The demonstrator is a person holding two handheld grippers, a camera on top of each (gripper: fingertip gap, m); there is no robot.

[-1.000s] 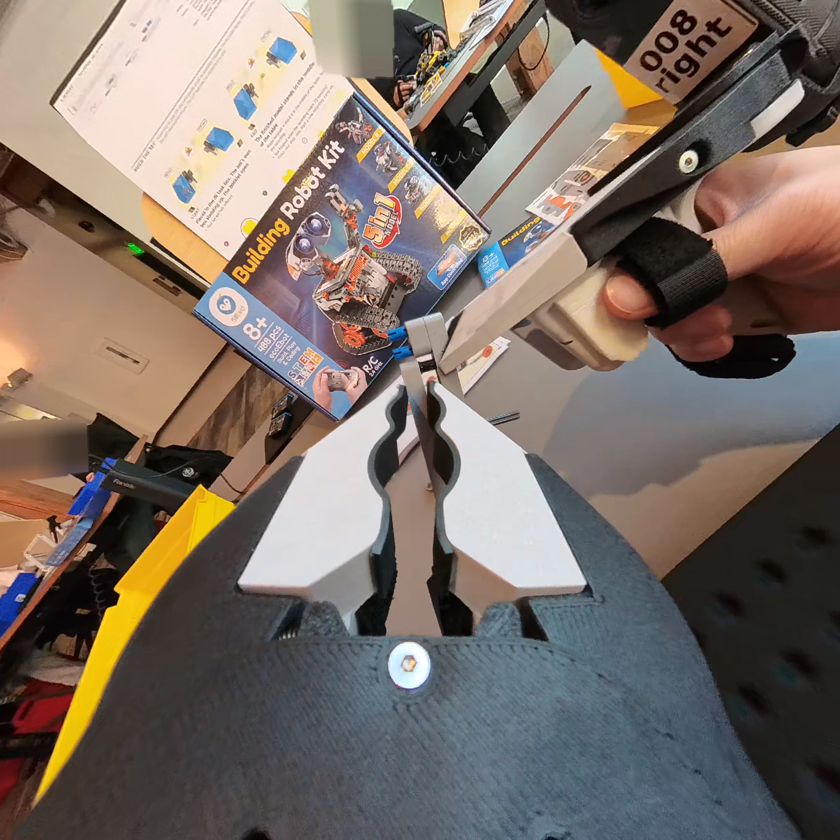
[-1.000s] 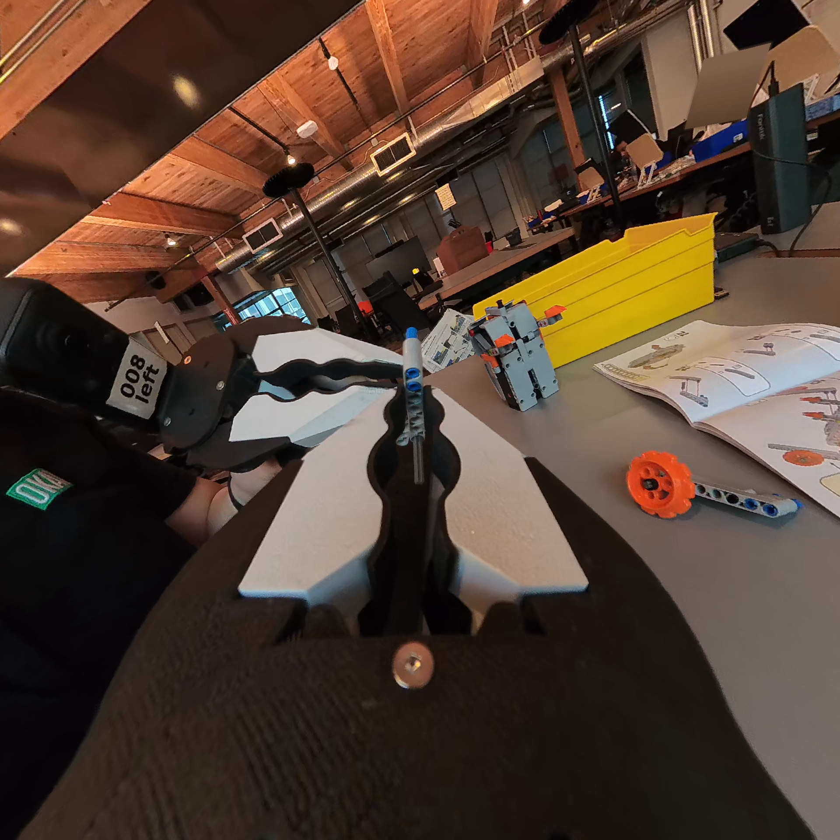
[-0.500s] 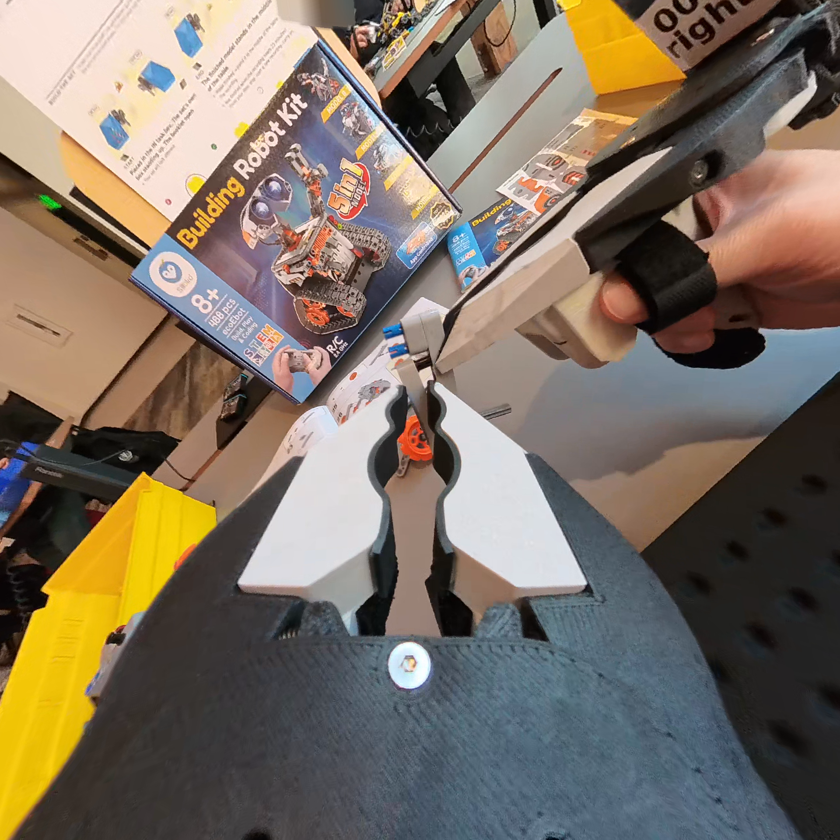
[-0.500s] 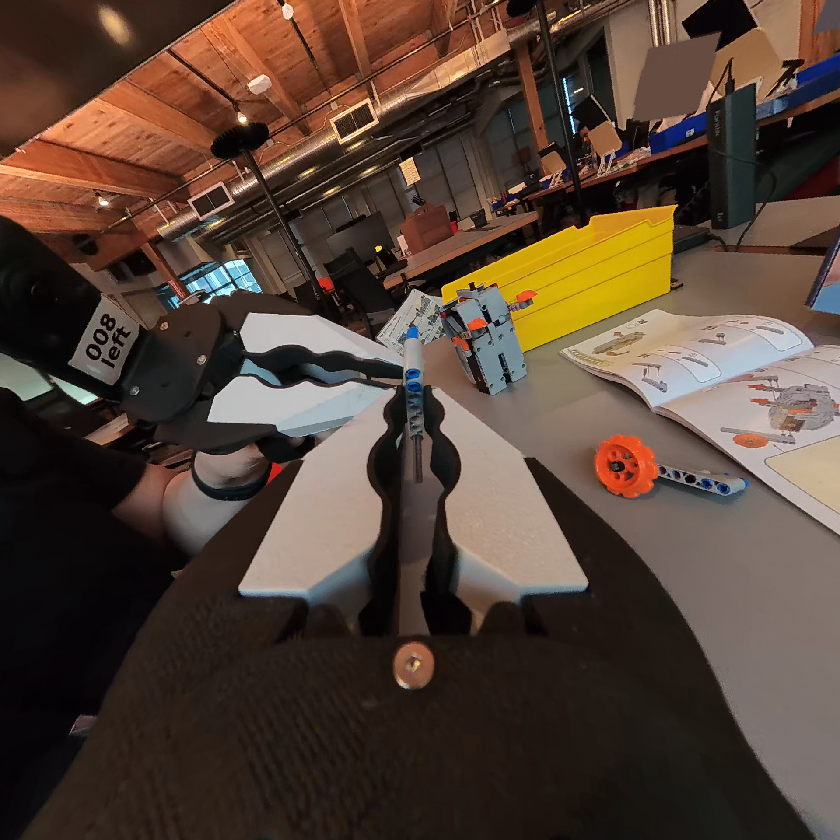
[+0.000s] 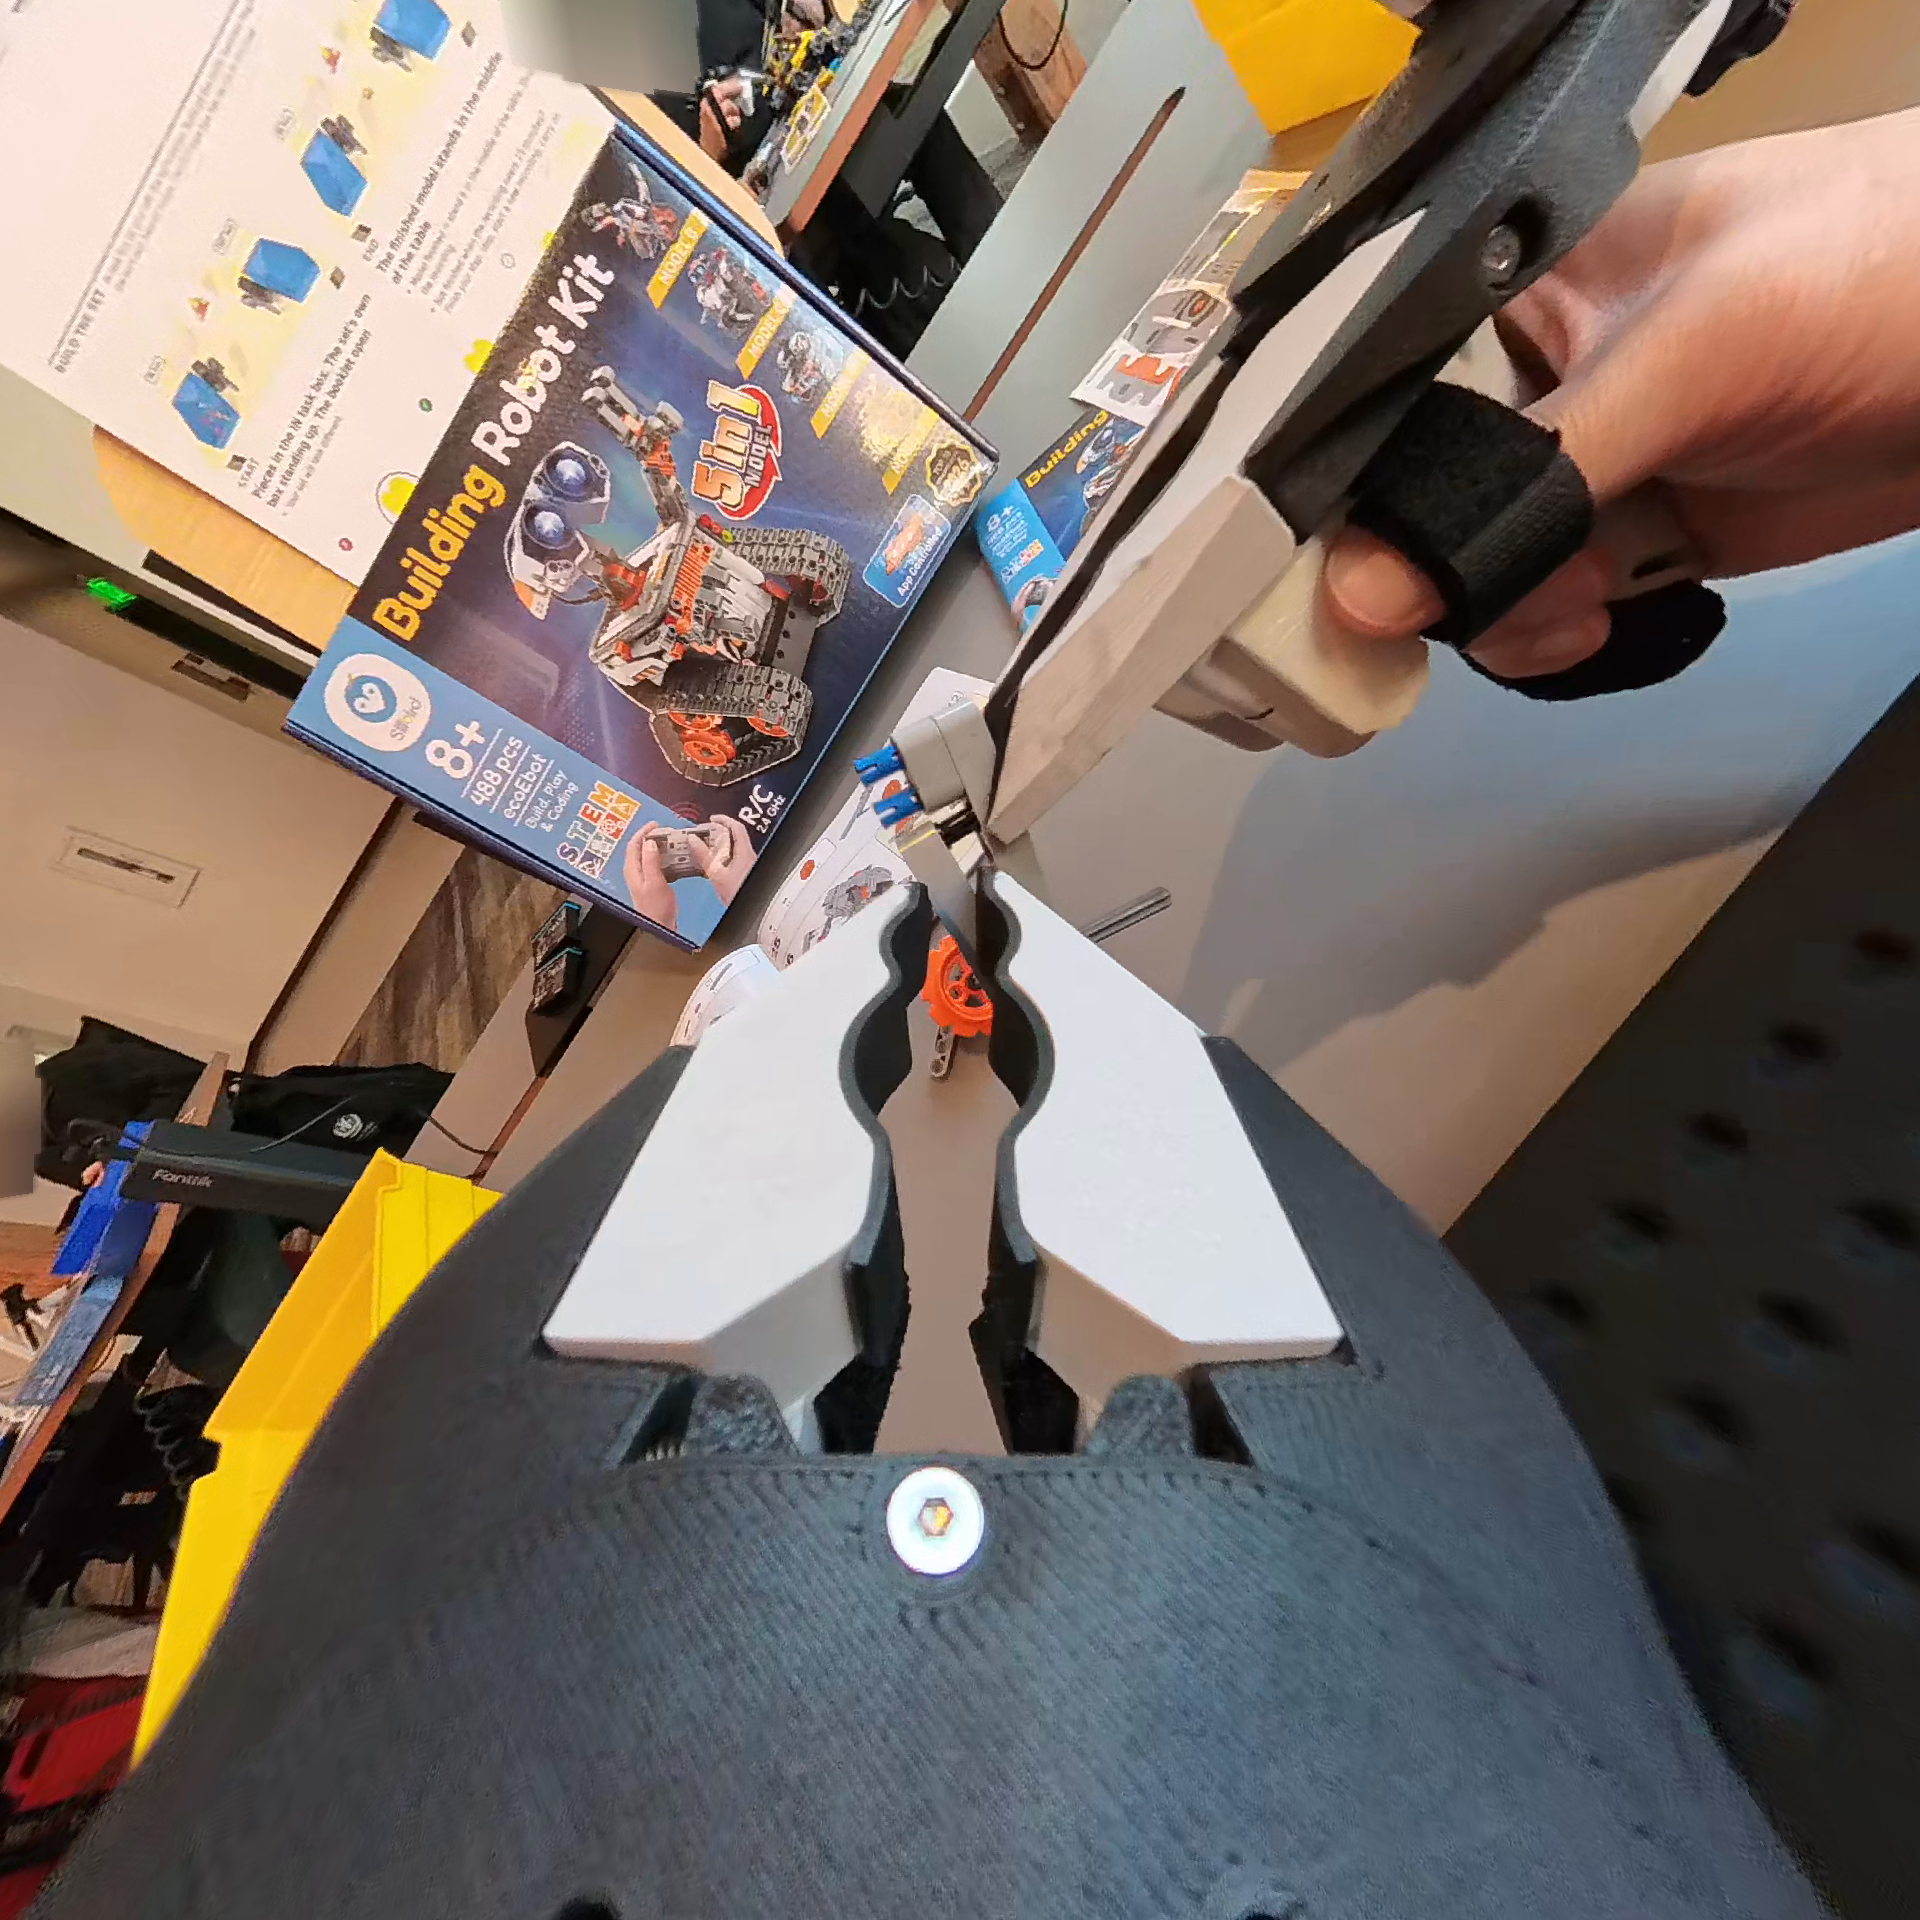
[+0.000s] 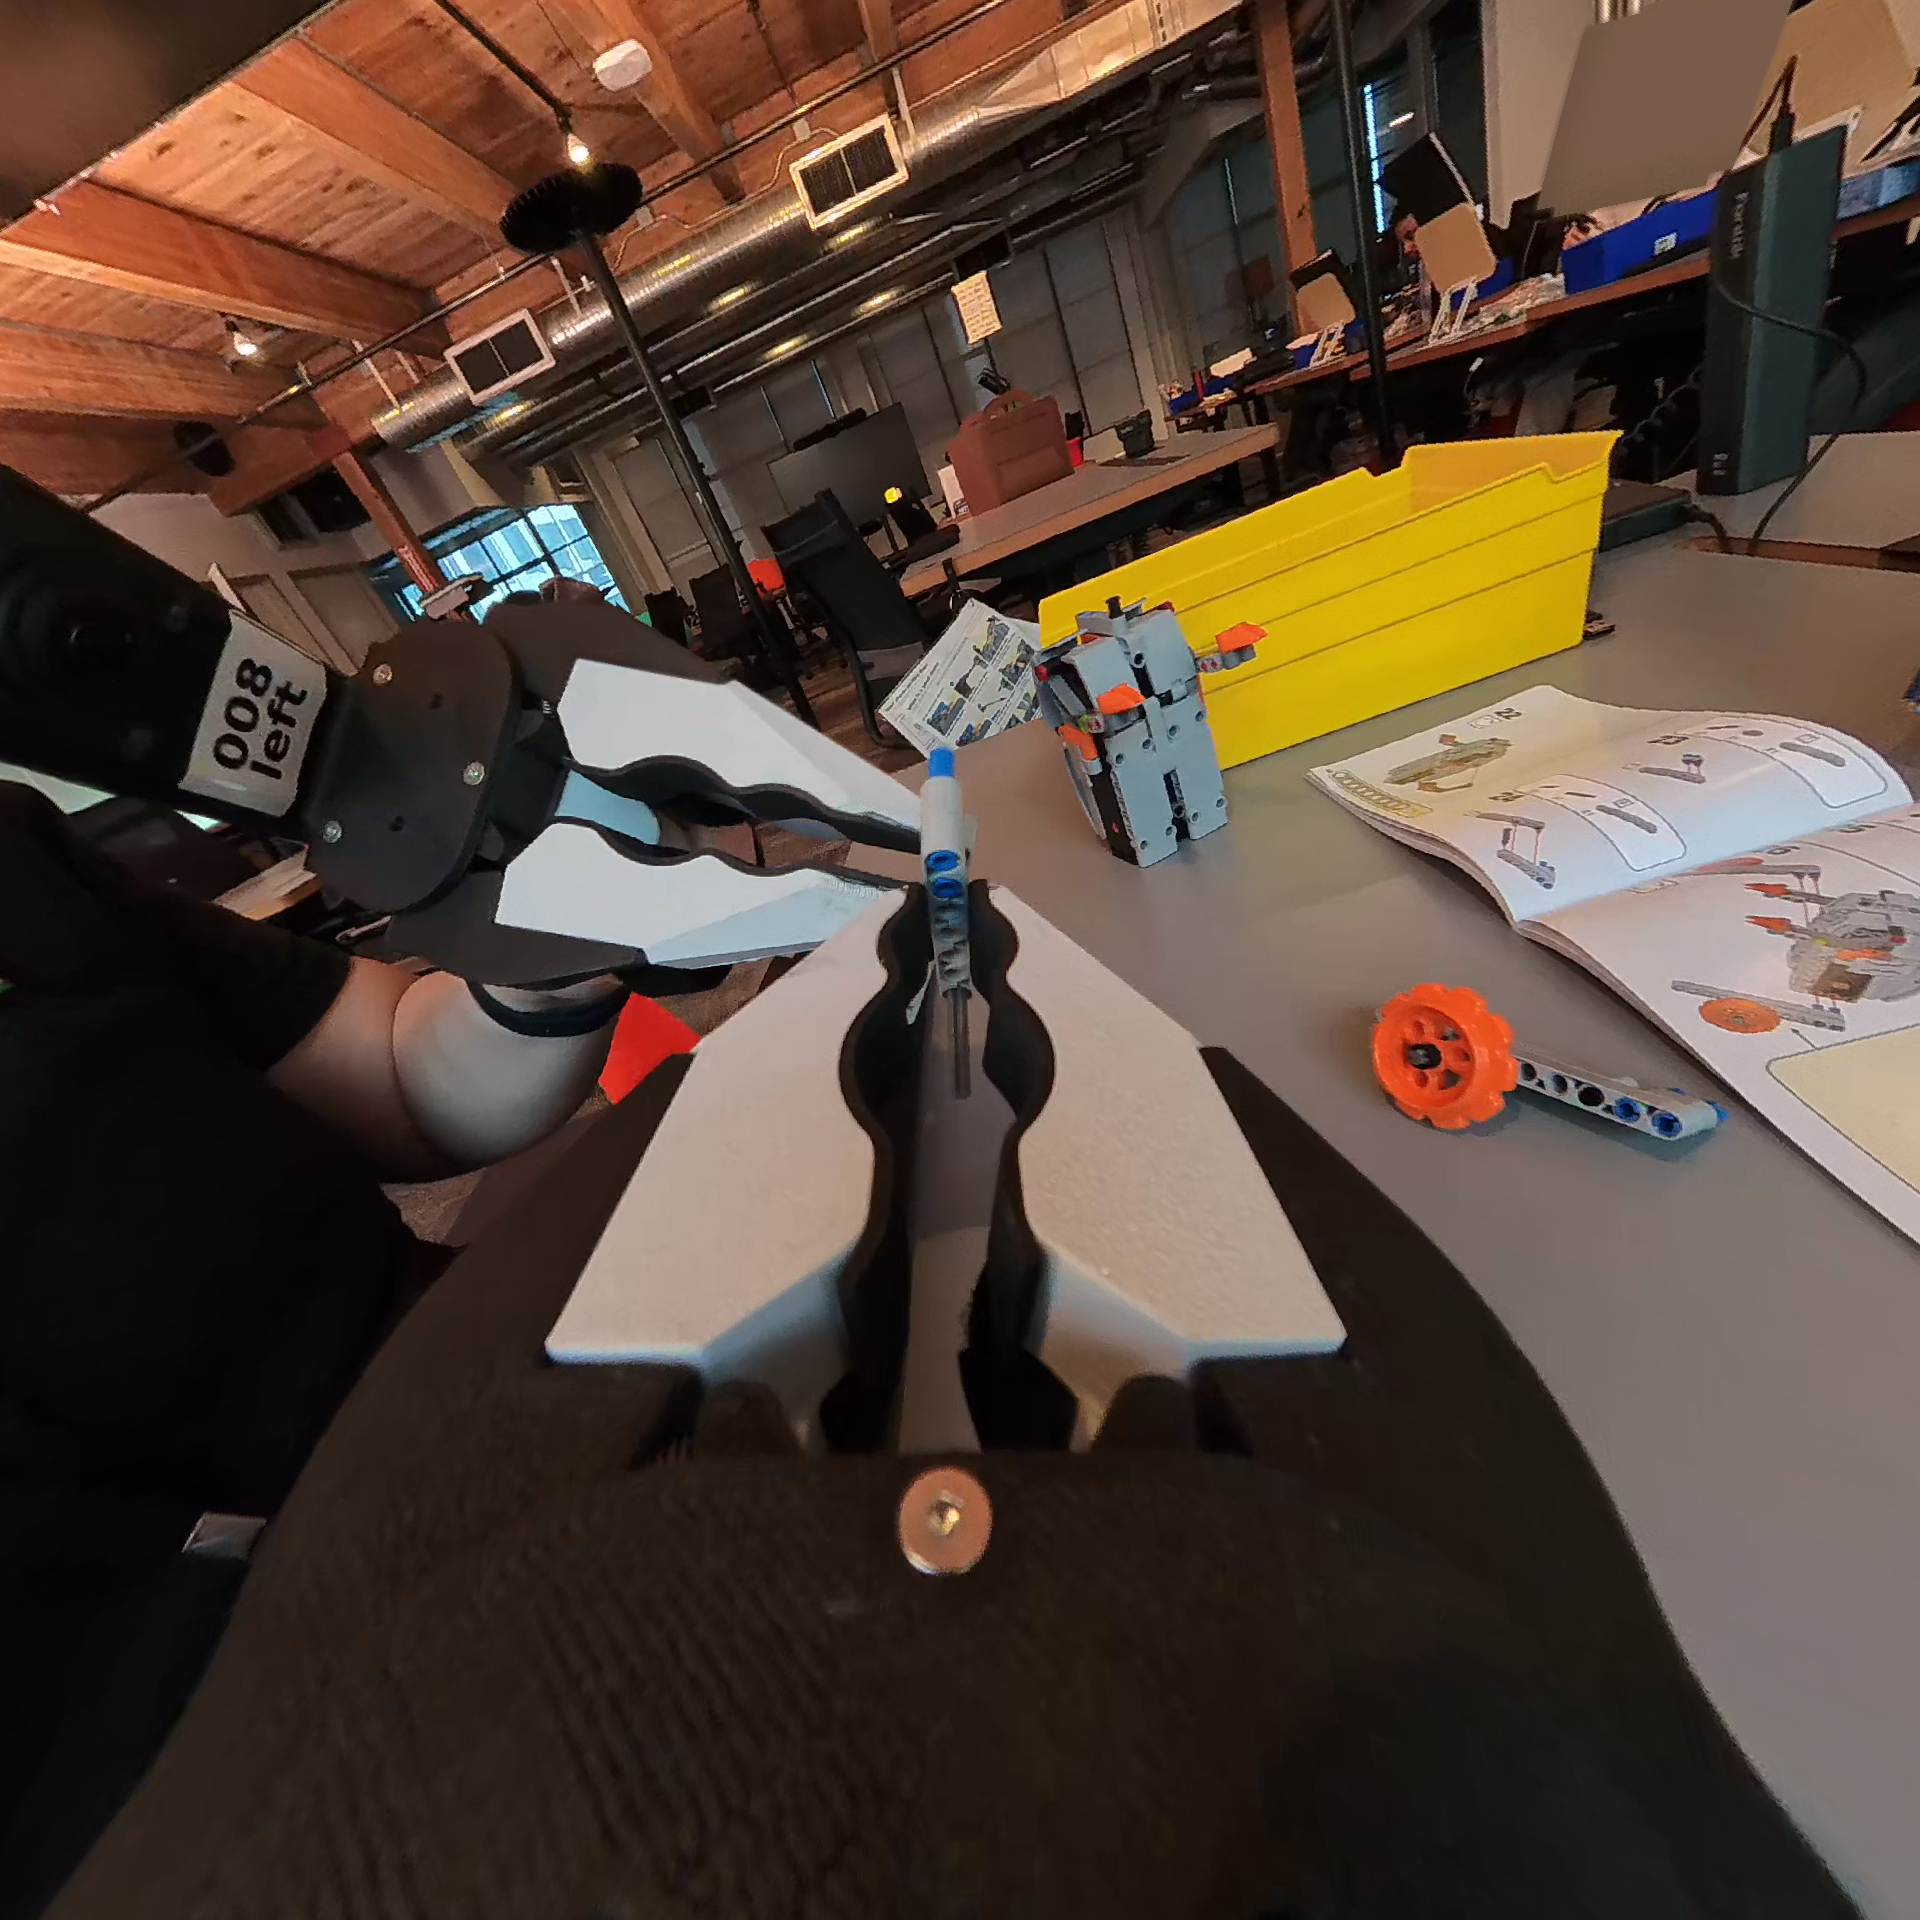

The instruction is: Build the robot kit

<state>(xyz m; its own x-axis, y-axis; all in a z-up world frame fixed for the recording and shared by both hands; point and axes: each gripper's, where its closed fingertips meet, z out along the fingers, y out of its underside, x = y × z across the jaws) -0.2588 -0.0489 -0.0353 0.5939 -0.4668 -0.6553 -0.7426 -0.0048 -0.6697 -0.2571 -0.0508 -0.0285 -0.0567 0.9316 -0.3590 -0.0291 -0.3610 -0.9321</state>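
Note:
My right gripper [image 6: 951,904] is shut on a thin grey beam [image 6: 943,821] with blue pins, held lengthwise above the grey table [image 6: 1351,1351]. A black axle [image 6: 961,1049] hangs from the beam between the fingers. My left gripper [image 5: 951,894] comes in from the side, its jaws a narrow gap apart, and pinches the beam's [image 5: 935,748] lower end. In the left wrist view the right gripper [image 5: 987,790] reaches in from the upper right in a person's hand. In the right wrist view the left gripper [image 6: 912,857] meets the beam from the left.
An orange wheel on a grey beam [image 6: 1439,1055] lies beside an open instruction booklet [image 6: 1662,810]. A small grey robot model [image 6: 1138,748] stands before a yellow bin [image 6: 1351,582]. A blue kit box [image 5: 644,540] leans at the table's far side. A loose black axle [image 5: 1132,909] lies on the table. Left and right tips are no more than a few centimetres apart. Left tips and right tips are each some 25 cm from the small grey robot model [image 6: 1138,748].
Both grippers have kept their hold on the beam and tipped down toward the table together. The orange wheel now shows through the gap of my left gripper.

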